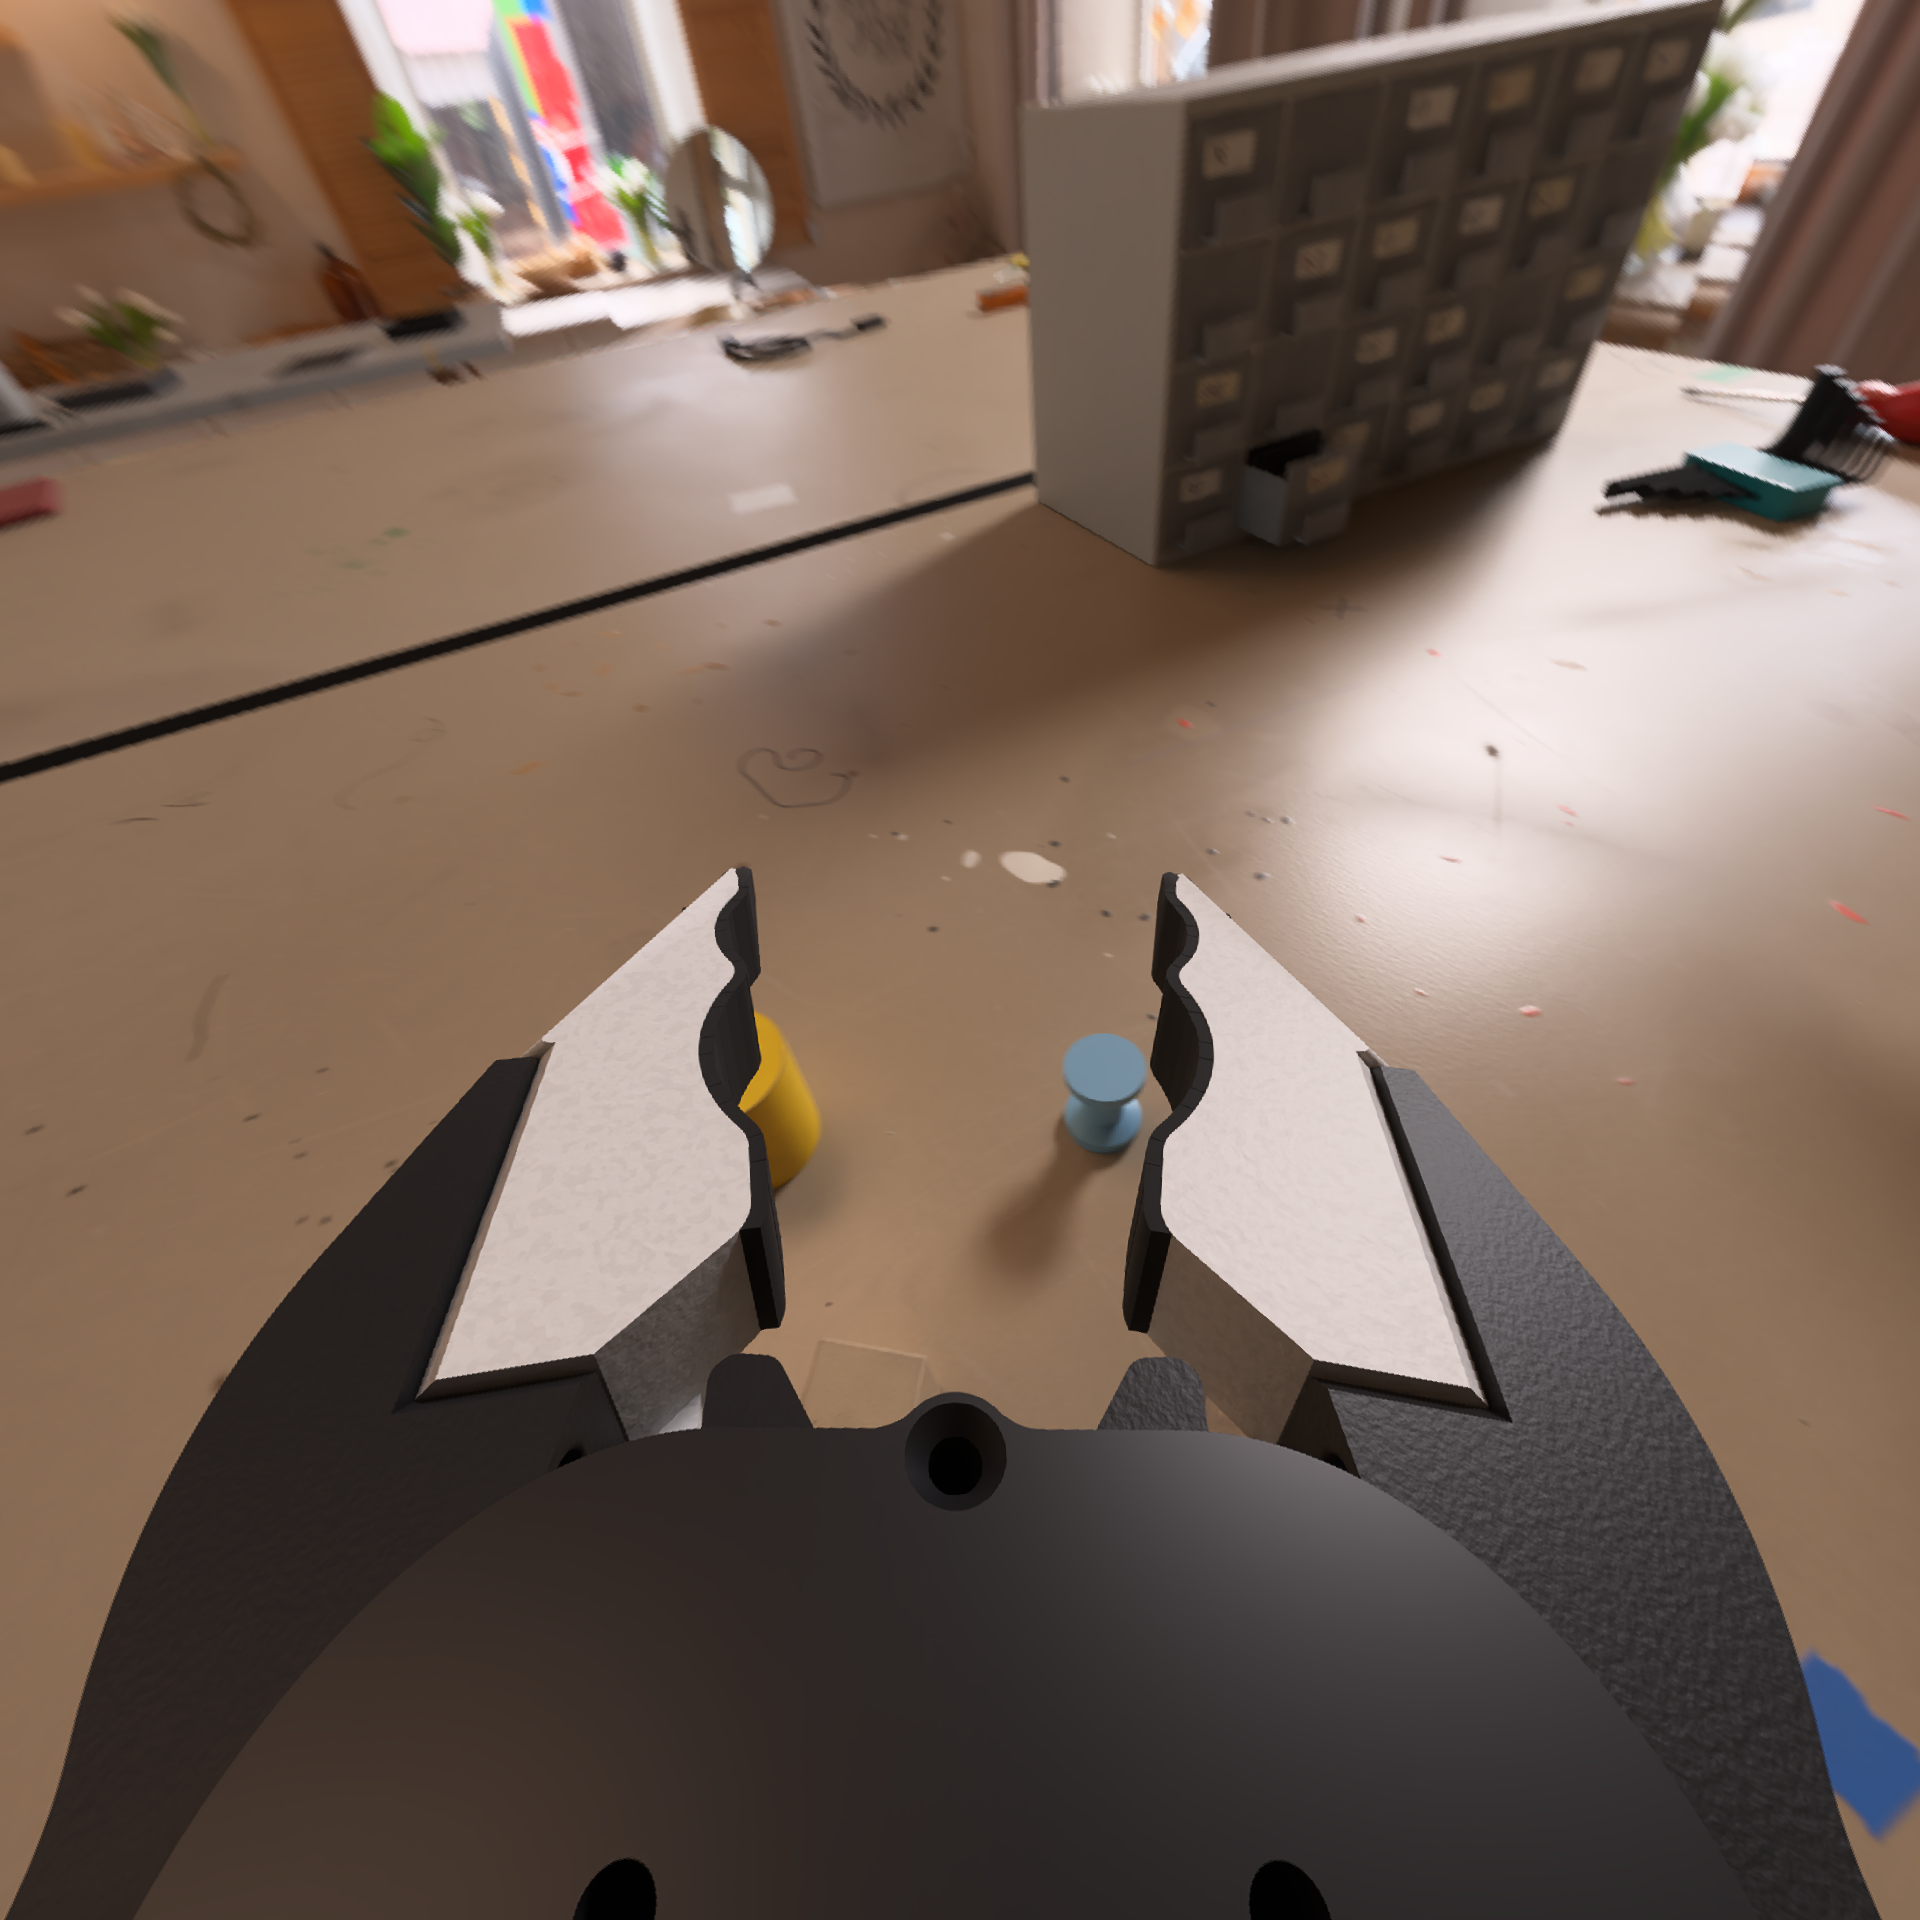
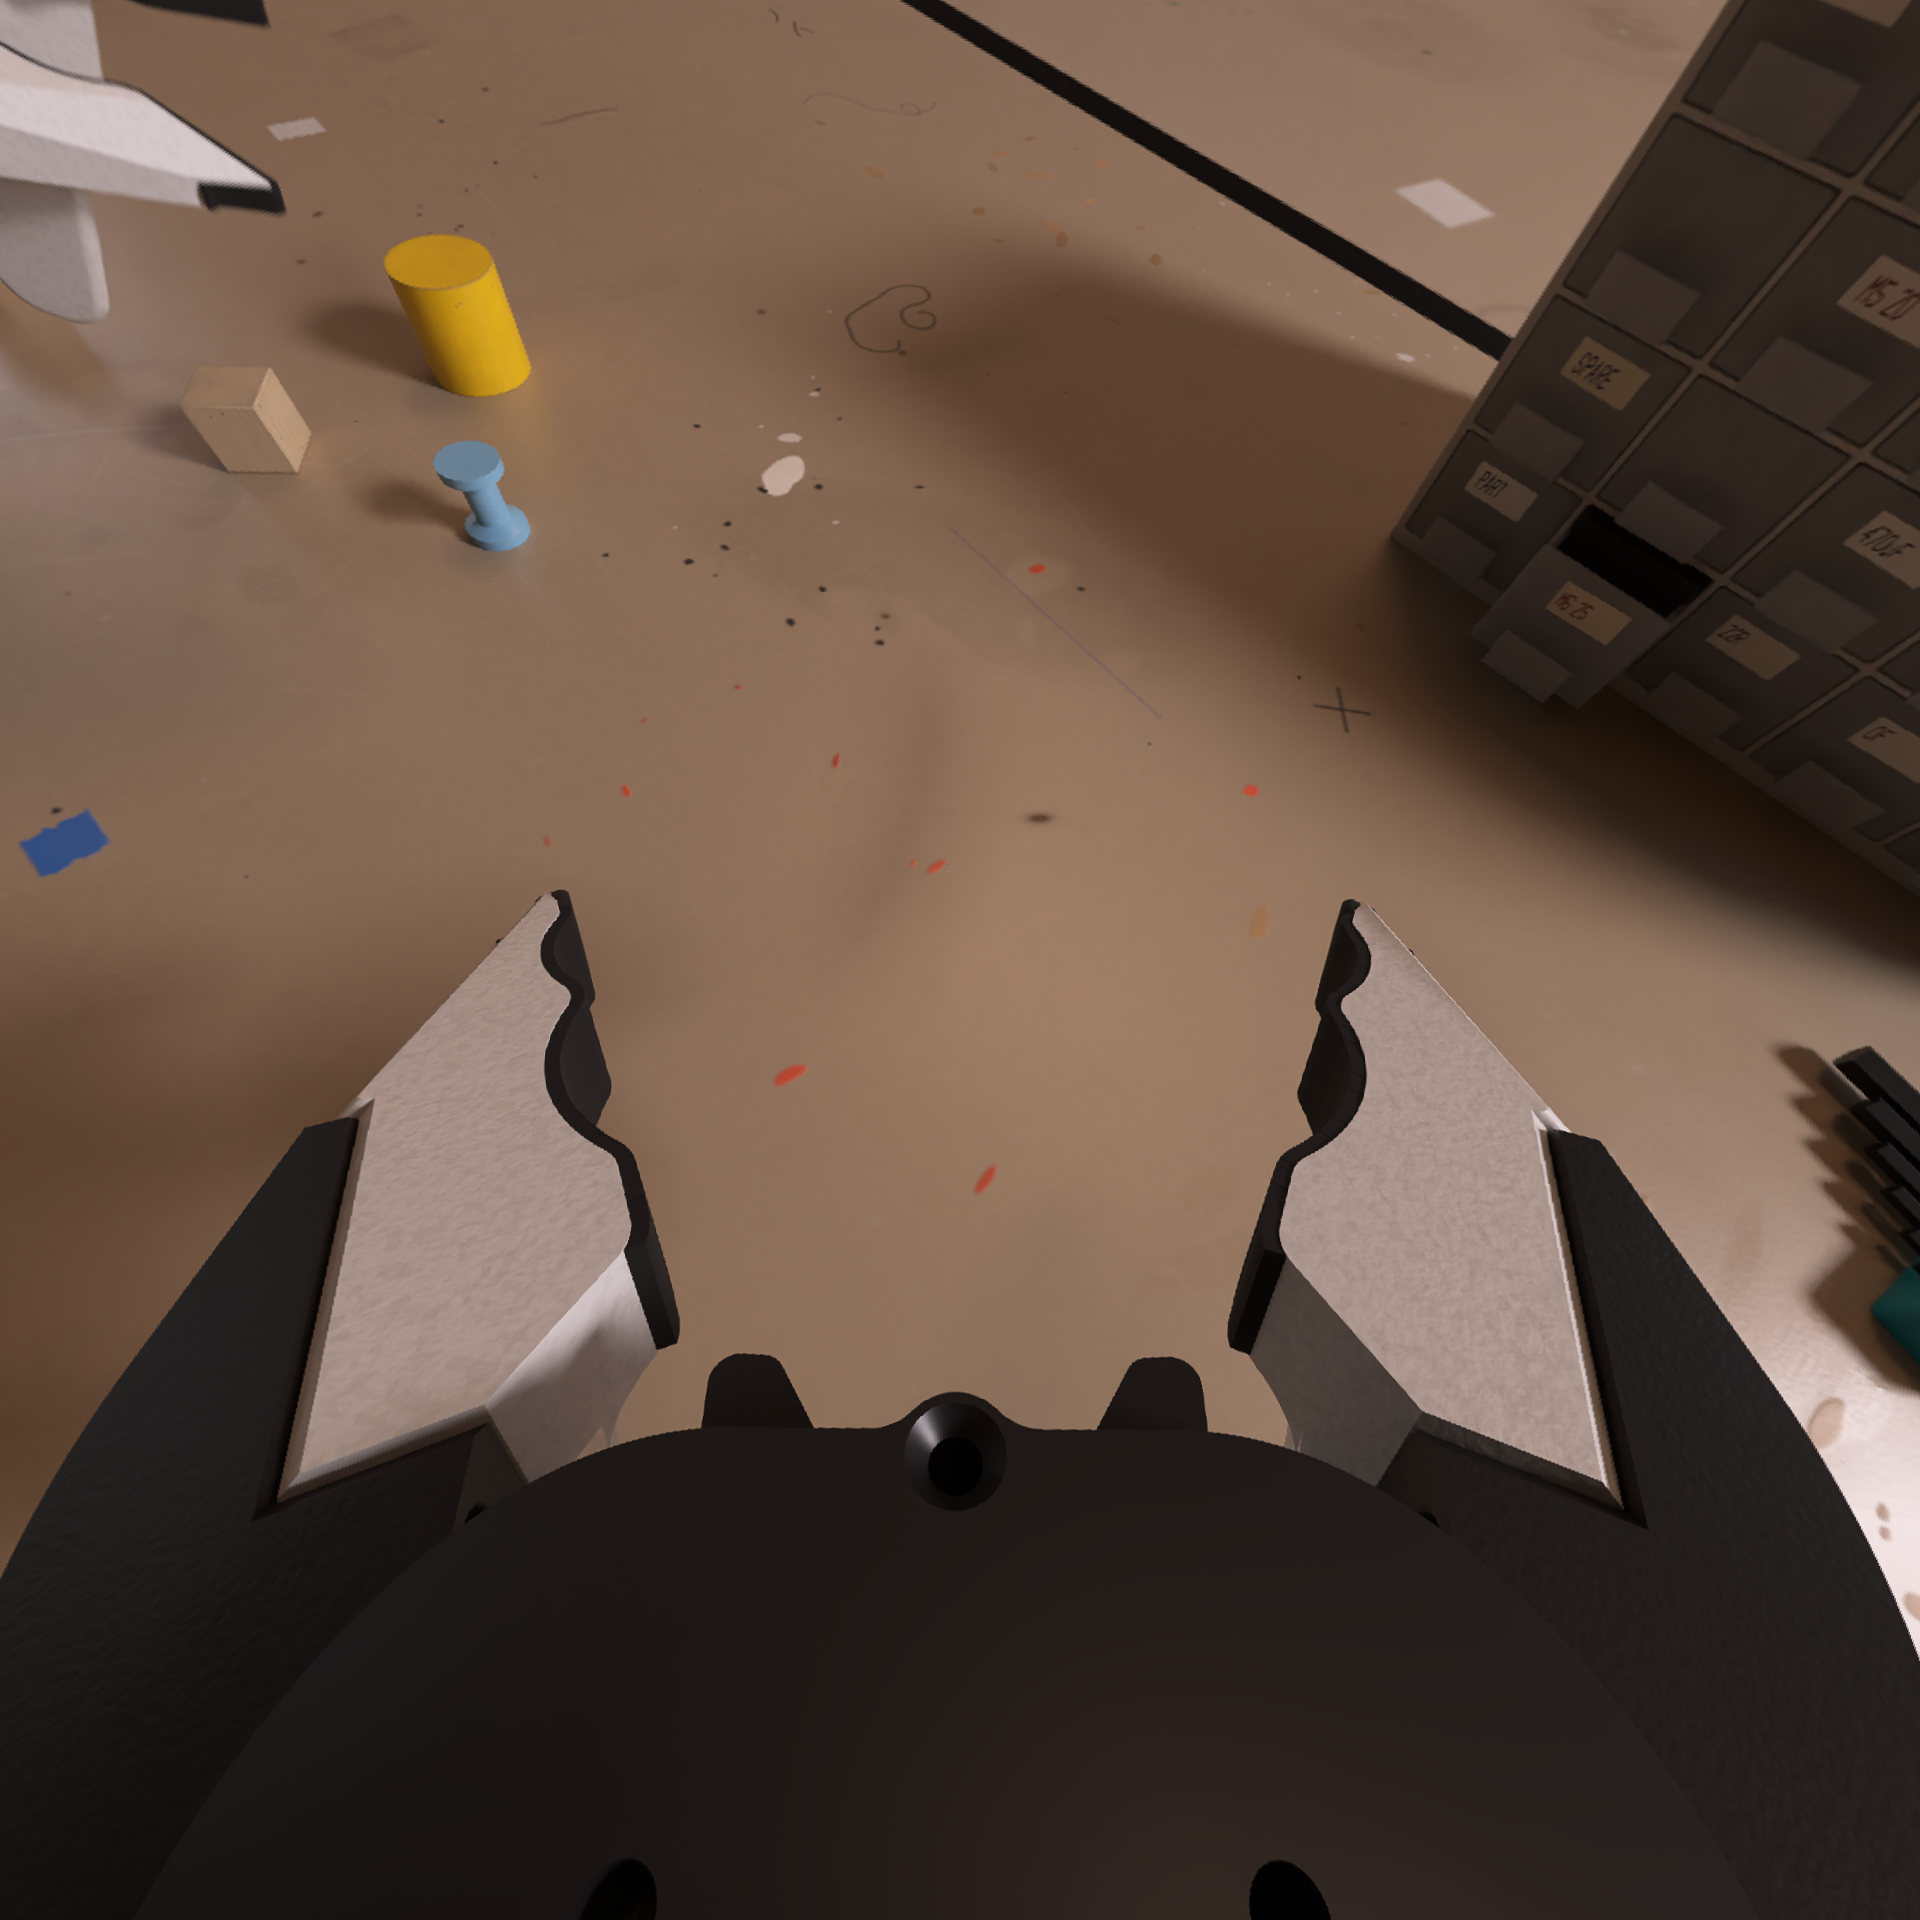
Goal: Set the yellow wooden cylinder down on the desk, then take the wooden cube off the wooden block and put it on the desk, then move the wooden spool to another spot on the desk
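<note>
**Spool waits upright between the left fingers**

The wooden spool (image 1: 1103, 1091), pale blue, stands upright on the desk (image 1: 1351, 727), seen through the gap of the left gripper (image 1: 956, 883), whose fingers are spread wide and hold nothing. It looks light and rigid, top-heavy on a small foot, so I'd guess a nudge could tip it; the thin waist under the cap seems the safest place to pinch. The yellow wooden cylinder (image 2: 457, 312) stands near it, and the wooden cube (image 2: 247, 419) sits on the desk just beside; no wooden block shows. The right gripper (image 2: 954, 899) hangs well apart, fingers spread wide and empty. The desk is tan, paint-flecked and crossed by a dark seam. Farther off stands a grey drawer cabinet (image 1: 1382, 281), one drawer ajar, with windows and plants beyond.
</note>
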